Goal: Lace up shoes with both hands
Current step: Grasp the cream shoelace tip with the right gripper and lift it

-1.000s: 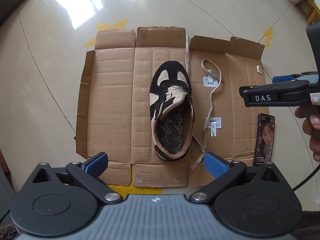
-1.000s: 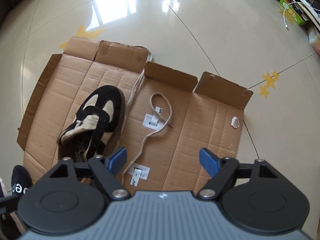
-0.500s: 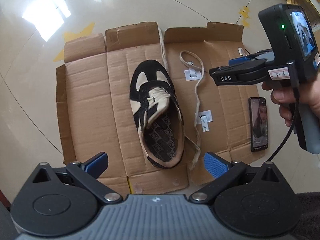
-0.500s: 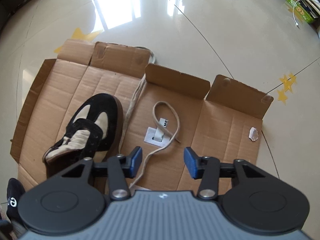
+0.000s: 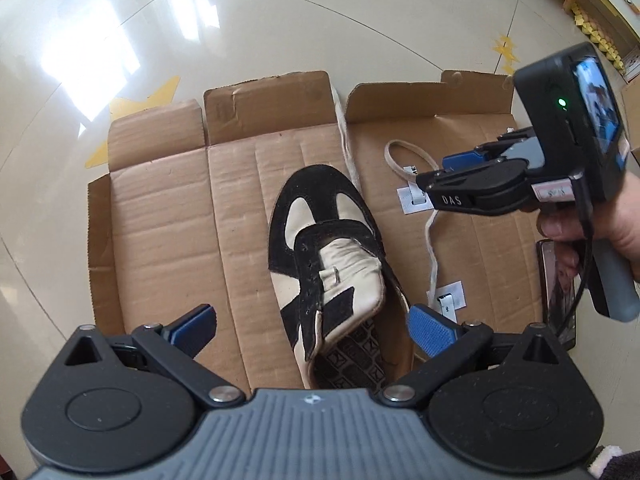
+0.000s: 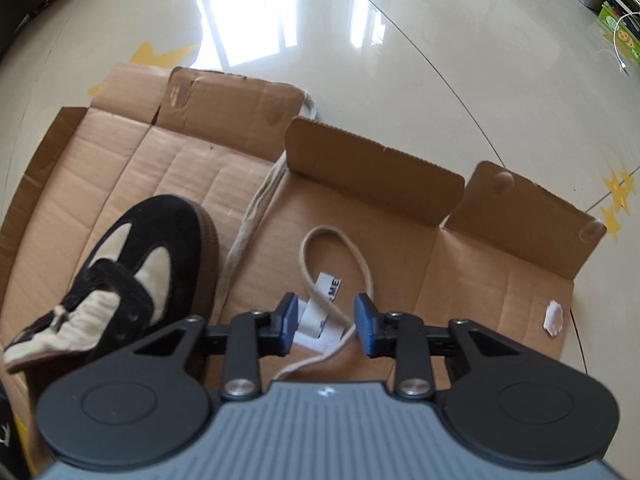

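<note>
Shoe (image 5: 332, 264) sits on flattened cardboard (image 5: 160, 216) on the floor, toe pointing away, tongue bunched up and eyelets bare: no lace through them in either view. Lace (image 6: 320, 276) lies loose on the cardboard just right of the shoe, with a loop at the far end and a tail running back toward the heel. A second cord-like strand (image 6: 256, 216) runs along the cardboard seam by the toe; can't tell if it's part of the same lace.

Right gripper (image 6: 326, 320) is low over the lace, jaws partly closed with the strand and a white label (image 6: 328, 286) between them. There's a gap on both sides, so it isn't gripping. From the left wrist view it hovers above the loop end; contact with the cardboard isn't clear.

Left gripper (image 5: 312, 324) is over the heel end of the shoe, jaws wide open, holding nothing, with the shoe opening between the fingers.

A phone (image 5: 558, 292) lies on the right edge of the cardboard, partly hidden behind the person's hand (image 5: 592, 228).

Step in hand, as I read it: picking up the lace with the right while the left lines up on the shoe.

Next move needs:
- right jaws to close on the strand alone, not the label, and near a tip rather than mid-loop, so there's a free end to feed
- left to pin or steady the shoe by the collar or tongue so the eyelets stay exposed

Risk: the lace is flat and limp and can slip out or drag the label along.
</note>
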